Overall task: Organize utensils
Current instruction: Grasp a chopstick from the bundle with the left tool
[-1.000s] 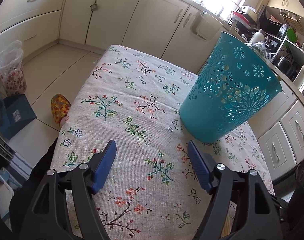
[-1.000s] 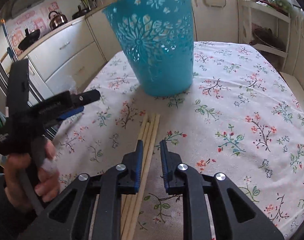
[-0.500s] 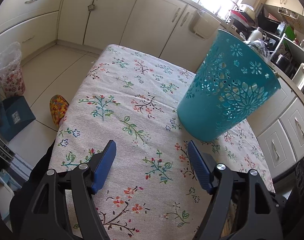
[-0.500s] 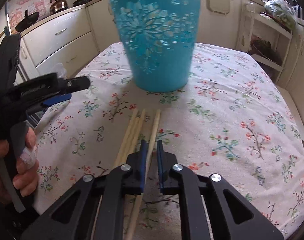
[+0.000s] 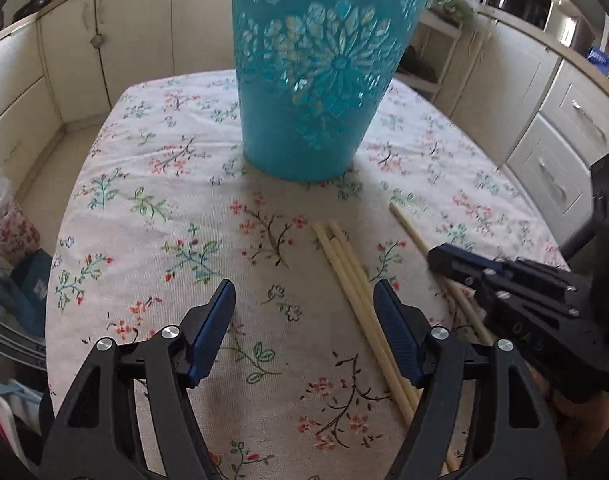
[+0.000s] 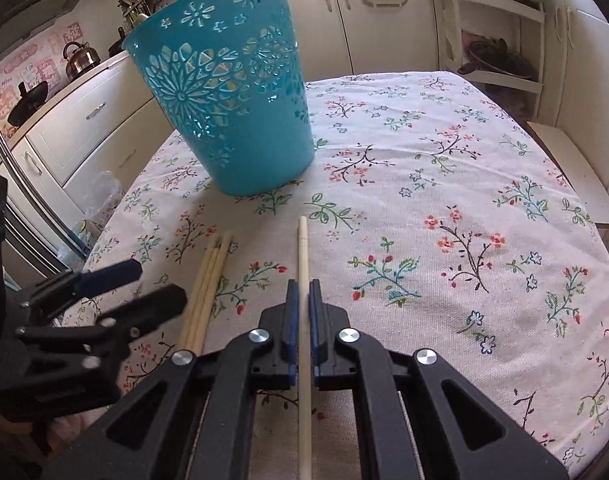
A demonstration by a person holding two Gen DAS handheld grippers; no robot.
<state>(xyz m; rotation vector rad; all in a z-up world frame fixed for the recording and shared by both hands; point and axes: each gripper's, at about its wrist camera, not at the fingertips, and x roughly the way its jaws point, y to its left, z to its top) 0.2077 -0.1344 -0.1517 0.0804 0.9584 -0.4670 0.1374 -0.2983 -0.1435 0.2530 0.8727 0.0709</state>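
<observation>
My right tongs (image 6: 303,292) clamp one chopstick (image 6: 303,248); my left tongs (image 5: 304,300) stand apart. The bin (image 6: 228,92) sits far, its contents hidden.

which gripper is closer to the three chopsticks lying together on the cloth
Left. The left gripper hangs open with its right-hand jaw right beside the three chopsticks. The right gripper is off to their side, shut on a fourth, single chopstick.

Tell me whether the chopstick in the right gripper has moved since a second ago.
Yes. The right gripper has shut on one chopstick and drawn it rightward, away from the three chopsticks lying together on the tablecloth; earlier it lay alongside them.
</observation>
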